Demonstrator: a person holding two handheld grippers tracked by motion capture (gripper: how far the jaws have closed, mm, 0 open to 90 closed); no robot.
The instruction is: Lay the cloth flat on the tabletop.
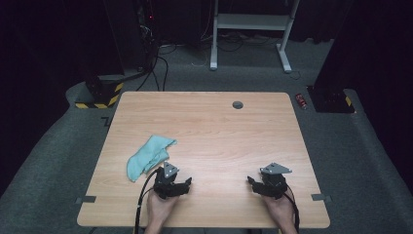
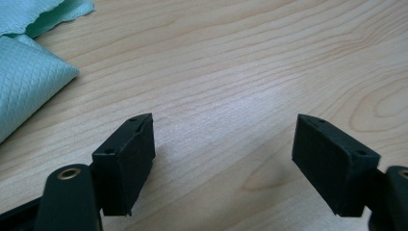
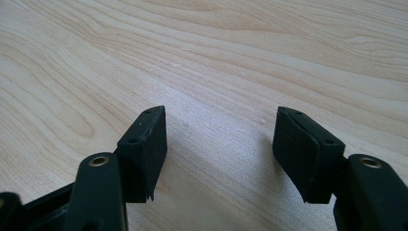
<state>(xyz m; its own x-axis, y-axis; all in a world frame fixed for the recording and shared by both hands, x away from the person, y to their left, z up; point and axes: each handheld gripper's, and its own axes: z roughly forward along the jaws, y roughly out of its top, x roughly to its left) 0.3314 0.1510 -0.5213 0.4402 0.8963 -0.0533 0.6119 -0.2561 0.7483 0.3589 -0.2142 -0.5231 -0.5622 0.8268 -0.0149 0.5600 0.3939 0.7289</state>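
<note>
A light teal cloth (image 1: 148, 155) lies crumpled on the left part of the wooden table (image 1: 219, 131); its quilted corner (image 2: 29, 82) shows at the upper left of the left gripper view. My left gripper (image 1: 186, 184) rests low on the table just right of and nearer than the cloth, apart from it. Its jaws stand wide apart (image 2: 223, 154) with bare wood between them. My right gripper (image 1: 251, 183) sits near the table's front right, jaws also apart (image 3: 221, 149) over bare wood, holding nothing.
A small dark grommet (image 1: 237, 104) is set in the table near its far edge. Beyond the table stand a white desk frame (image 1: 251, 29), cables on grey carpet and yellow-black striped bases (image 1: 100, 95). A small red object (image 1: 301, 100) lies on the floor at right.
</note>
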